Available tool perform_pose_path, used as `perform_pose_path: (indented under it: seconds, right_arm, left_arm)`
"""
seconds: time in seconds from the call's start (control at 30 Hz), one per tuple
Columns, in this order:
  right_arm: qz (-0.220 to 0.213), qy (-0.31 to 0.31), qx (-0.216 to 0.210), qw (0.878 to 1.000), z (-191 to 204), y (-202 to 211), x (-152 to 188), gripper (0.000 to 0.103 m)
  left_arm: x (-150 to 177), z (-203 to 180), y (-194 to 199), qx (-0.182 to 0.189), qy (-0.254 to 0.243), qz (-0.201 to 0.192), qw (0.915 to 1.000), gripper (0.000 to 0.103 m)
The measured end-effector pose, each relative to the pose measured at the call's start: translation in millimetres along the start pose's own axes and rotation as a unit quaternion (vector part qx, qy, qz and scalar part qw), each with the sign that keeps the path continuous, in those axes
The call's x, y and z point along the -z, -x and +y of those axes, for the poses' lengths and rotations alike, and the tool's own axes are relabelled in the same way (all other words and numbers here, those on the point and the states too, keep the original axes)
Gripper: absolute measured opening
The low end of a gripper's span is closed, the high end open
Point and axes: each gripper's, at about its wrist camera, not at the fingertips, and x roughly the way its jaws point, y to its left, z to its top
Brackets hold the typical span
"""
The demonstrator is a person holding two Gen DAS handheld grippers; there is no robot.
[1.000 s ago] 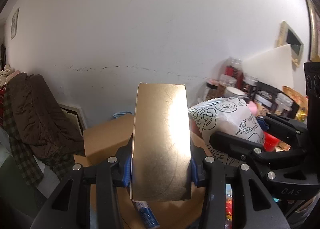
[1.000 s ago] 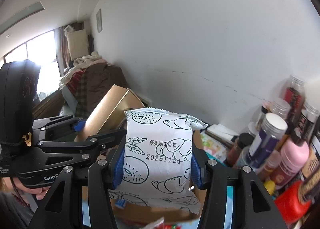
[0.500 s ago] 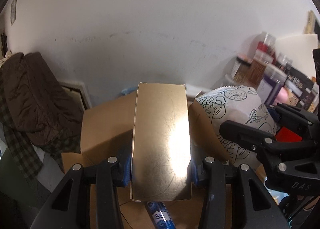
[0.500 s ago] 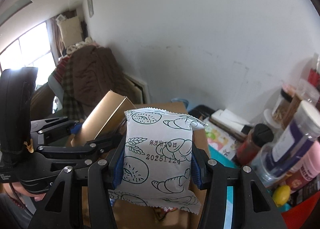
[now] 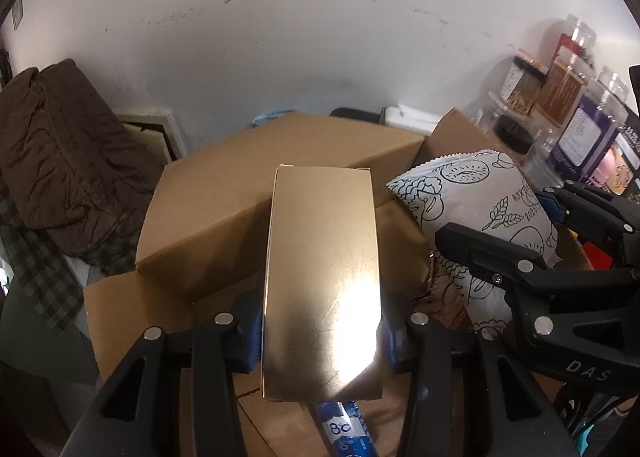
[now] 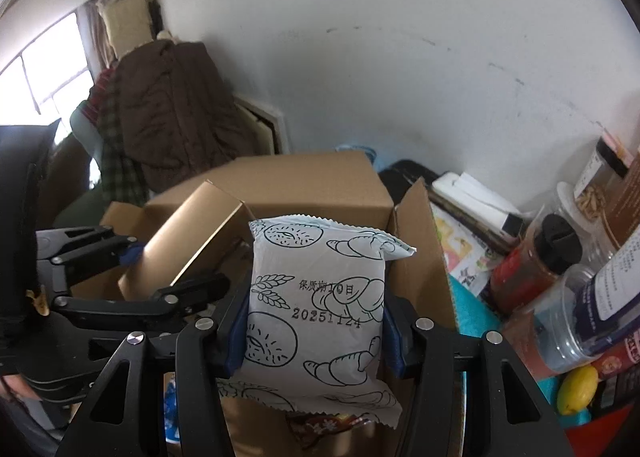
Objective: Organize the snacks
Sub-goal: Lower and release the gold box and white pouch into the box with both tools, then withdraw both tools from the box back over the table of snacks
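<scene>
My left gripper (image 5: 320,329) is shut on a shiny gold box (image 5: 322,277) and holds it above an open cardboard box (image 5: 240,193). The gold box also shows in the right wrist view (image 6: 188,241), with the left gripper (image 6: 132,253) on it. My right gripper (image 6: 314,333) is shut on a white bread packet (image 6: 320,305) printed with croissants and a date, held over the same cardboard box (image 6: 288,181). The packet (image 5: 480,201) and right gripper (image 5: 532,241) show at the right of the left wrist view. A blue wrapper (image 5: 346,429) lies inside the box below.
Jars and bottles (image 6: 560,281) crowd the right side, with a yellow lemon-shaped thing (image 6: 576,389) and papers (image 6: 472,205). A brown coat (image 6: 172,109) hangs at the left. A white wall stands close behind. A red snack packet (image 6: 328,423) lies in the box.
Both grippers have tilted down and moved lower over the open cardboard box, each keeping its item. The box interior and its flaps have come more into view.
</scene>
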Motion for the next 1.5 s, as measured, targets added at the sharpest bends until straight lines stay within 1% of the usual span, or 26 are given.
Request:
perform_pose_path:
  seconds: [0.07,0.17,0.3,0.4,0.47,0.53,0.57,0.67,0.77,0.87,1.0,1.2,1.47,1.5]
  right_arm:
    - [0.009,0.003,0.004,1.000,1.3,-5.3,0.6,0.053]
    - [0.014,0.018,0.028,0.999,4.2,-10.1,1.7,0.053]
    - [0.020,0.035,0.053,0.998,8.6,-13.3,4.1,0.054]
    - [0.019,0.040,0.064,0.997,10.1,-14.6,5.6,0.054]
    - [0.019,0.039,0.062,0.997,8.7,-14.1,5.6,0.054]
    - [0.023,0.037,0.065,0.997,7.0,-14.3,5.8,0.055]
    - [0.023,0.036,0.065,0.997,6.7,-13.3,6.0,0.055]
    - [0.021,0.033,0.065,0.997,6.4,-6.8,6.3,0.055]
    - [0.014,0.029,0.066,0.997,6.5,2.8,5.4,0.055]
    - [0.001,0.027,0.067,0.997,7.5,16.1,2.9,0.058]
    - [-0.015,0.023,0.068,0.997,8.0,37.2,-0.4,0.058]
    - [-0.046,0.020,0.071,0.996,13.4,75.2,-2.5,0.058]
    - [-0.090,0.025,0.075,0.993,26.8,132.6,0.6,0.059]
    - [-0.096,0.026,0.076,0.992,29.3,140.9,1.7,0.060]
  left_arm:
    - [-0.1,2.1,-5.0,-0.002,0.003,0.011,0.9999,0.044]
    - [1.0,2.6,-12.0,-0.004,0.003,0.030,0.9996,0.044]
    - [2.5,1.6,-22.0,-0.019,0.002,0.053,0.9984,0.046]
    - [3.0,1.3,-22.6,-0.030,0.003,0.053,0.9981,0.047]
    - [2.9,1.3,-21.8,-0.039,0.003,0.053,0.9979,0.050]
    - [2.6,1.3,-20.6,-0.049,0.002,0.051,0.9975,0.057]
    - [3.0,1.5,-19.4,-0.051,0.002,0.050,0.9974,0.058]
    - [3.0,1.4,-14.0,-0.057,0.004,0.048,0.9972,0.059]
    - [1.9,0.3,-3.6,-0.061,0.003,0.037,0.9975,0.059]
    - [1.6,-2.9,11.1,-0.064,0.002,0.021,0.9977,0.059]
    - [-0.7,-7.2,33.8,-0.061,0.002,0.000,0.9981,0.060]
    - [0.3,-16.1,76.0,-0.056,0.002,-0.039,0.9977,0.060]
    - [5.6,-30.1,133.3,-0.049,-0.002,-0.088,0.9949,0.060]
    - [7.4,-31.8,140.9,-0.048,-0.003,-0.095,0.9943,0.060]
